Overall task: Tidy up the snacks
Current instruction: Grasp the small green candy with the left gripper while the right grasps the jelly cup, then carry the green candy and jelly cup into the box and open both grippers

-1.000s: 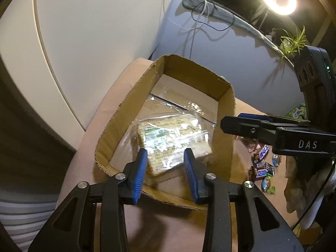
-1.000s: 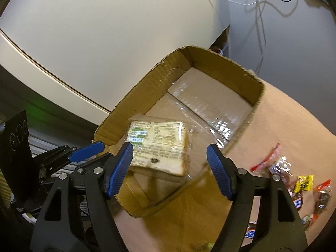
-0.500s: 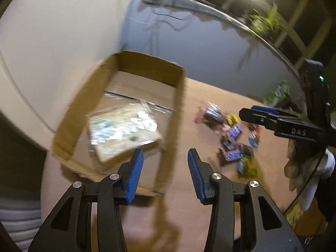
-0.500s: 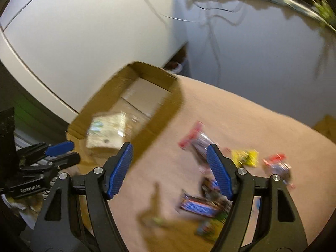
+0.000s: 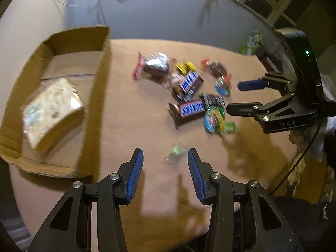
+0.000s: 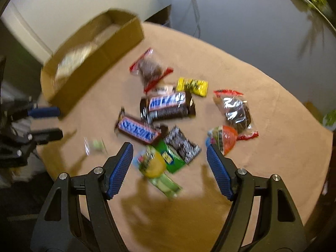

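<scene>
A cardboard box point(image 5: 100, 67) stands at the table's left with a clear-wrapped pale cracker pack point(image 5: 52, 109) inside. A pile of snacks lies mid-table: Snickers bar point(image 5: 190, 109), Milky Way bar point(image 6: 168, 103), yellow candy point(image 6: 193, 86), two clear cookie bags with red ends point(image 6: 150, 69) point(image 6: 236, 109) and green packs point(image 6: 170, 157). A small green candy point(image 5: 177, 151) lies apart, just beyond my left gripper point(image 5: 165, 152), which is open and empty. My right gripper point(image 6: 169, 148) hangs open over the near edge of the pile, holding nothing.
The round table has a tan cloth point(image 5: 147, 189). A grey wall with hanging cables point(image 6: 195, 4) stands behind. A green bag point(image 5: 251, 42) sits at the far right edge. Cloth and clutter lie beside the table on the right point(image 5: 304, 130).
Both grippers have swung right, away from the box and its cracker pack, to over the snack pile. The left jaws stand slightly wider than before.
</scene>
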Action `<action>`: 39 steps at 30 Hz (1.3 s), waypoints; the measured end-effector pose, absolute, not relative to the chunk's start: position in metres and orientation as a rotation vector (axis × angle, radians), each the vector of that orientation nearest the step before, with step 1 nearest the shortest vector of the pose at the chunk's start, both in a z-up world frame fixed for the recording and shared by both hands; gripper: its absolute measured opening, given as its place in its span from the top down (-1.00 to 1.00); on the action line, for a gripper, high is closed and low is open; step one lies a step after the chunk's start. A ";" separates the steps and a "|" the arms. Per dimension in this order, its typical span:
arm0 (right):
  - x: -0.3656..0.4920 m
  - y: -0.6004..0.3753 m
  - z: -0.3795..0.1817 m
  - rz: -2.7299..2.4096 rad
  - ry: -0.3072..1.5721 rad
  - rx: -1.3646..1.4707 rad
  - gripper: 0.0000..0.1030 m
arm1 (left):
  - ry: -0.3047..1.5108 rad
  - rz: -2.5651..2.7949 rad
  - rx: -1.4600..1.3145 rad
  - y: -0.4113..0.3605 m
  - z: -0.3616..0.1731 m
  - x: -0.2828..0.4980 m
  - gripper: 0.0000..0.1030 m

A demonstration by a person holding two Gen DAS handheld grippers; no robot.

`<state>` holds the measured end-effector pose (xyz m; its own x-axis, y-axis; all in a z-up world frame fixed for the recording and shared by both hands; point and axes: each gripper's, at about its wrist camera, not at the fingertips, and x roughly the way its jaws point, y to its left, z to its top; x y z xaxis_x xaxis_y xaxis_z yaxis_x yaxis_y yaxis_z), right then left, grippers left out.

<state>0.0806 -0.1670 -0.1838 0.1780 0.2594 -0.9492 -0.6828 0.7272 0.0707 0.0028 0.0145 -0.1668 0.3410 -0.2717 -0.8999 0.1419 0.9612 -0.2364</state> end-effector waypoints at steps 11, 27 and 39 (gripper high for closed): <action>0.053 -0.153 -0.208 0.759 1.261 -0.440 -0.28 | 1.238 -0.316 -0.087 -0.006 -0.188 0.004 0.33; 0.058 -0.127 -0.233 0.735 1.283 -0.492 0.00 | 1.271 -0.324 -0.040 -0.019 -0.209 0.015 0.73; 0.052 -0.133 -0.235 0.735 1.272 -0.492 0.22 | 1.255 -0.325 -0.060 -0.012 -0.208 0.012 0.77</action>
